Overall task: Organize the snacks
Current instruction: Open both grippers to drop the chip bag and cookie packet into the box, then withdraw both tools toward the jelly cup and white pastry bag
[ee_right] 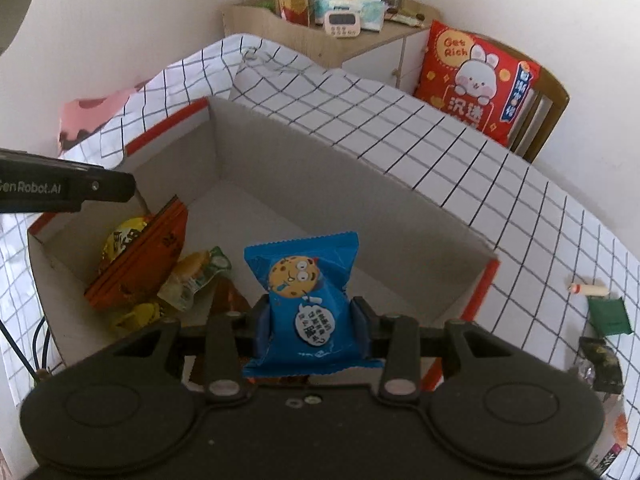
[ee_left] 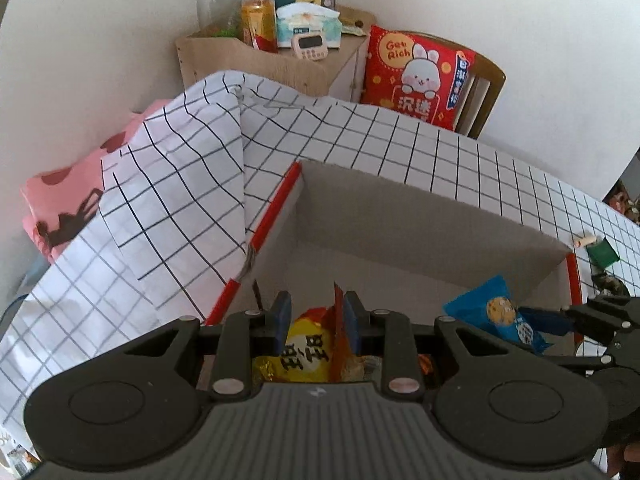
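An open cardboard box (ee_right: 320,184) with a red rim stands on a checked cloth (ee_right: 440,148). My left gripper (ee_left: 316,312) is shut on an orange and yellow snack packet (ee_left: 308,352), which hangs over the box's left corner (ee_right: 140,256). My right gripper (ee_right: 311,320) is shut on a blue cookie packet (ee_right: 304,280) and holds it upright over the box's near side. That blue packet also shows at the right of the left wrist view (ee_left: 496,312). Several loose snacks (ee_right: 192,276) lie in the box's near left corner.
On the cloth right of the box lie a green packet (ee_right: 608,314), a small wooden peg (ee_right: 590,290) and a dark wrapper (ee_right: 600,360). Behind stand a wooden cabinet (ee_left: 256,64) with a bottle (ee_left: 258,16) and tissues, and a chair with a red cushion (ee_left: 416,72).
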A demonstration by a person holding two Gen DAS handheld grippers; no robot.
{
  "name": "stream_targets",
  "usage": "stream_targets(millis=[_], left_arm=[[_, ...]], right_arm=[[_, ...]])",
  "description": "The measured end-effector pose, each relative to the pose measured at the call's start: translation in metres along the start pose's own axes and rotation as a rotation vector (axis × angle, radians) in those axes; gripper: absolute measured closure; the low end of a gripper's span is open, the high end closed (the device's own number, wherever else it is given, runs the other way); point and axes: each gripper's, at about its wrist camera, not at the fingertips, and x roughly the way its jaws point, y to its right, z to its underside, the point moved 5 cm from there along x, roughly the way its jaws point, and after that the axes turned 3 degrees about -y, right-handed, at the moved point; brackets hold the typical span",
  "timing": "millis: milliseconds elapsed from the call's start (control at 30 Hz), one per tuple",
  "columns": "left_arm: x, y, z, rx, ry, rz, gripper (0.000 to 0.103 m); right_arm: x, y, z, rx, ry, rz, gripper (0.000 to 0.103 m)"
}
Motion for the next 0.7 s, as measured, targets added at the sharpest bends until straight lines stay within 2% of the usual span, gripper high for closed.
stream_targets(millis=[367, 467, 533, 700], left_arm=[[-0.009, 0.014, 0.019, 0.014, -0.008, 0.035, 0.075], [-0.017, 0.018, 0.022, 0.019, -0.002, 0.045, 0.075], [-0.023, 0.021, 0.024, 0.023, 0.005, 0.049, 0.075], [-0.041, 0.028, 0.027, 0.037, 0.036, 0.066, 0.075]], right_arm=[[-0.022, 0.001, 0.006, 0.027, 0.034, -0.051, 0.056], [-0.035, 0.000, 0.009, 0.033, 0.050, -0.067, 0.052], [-0.046, 0.001, 0.011, 0.043, 0.070, -0.079, 0.043], [-0.071, 0.002, 0.016, 0.058, 0.112, -0.098, 0.041]])
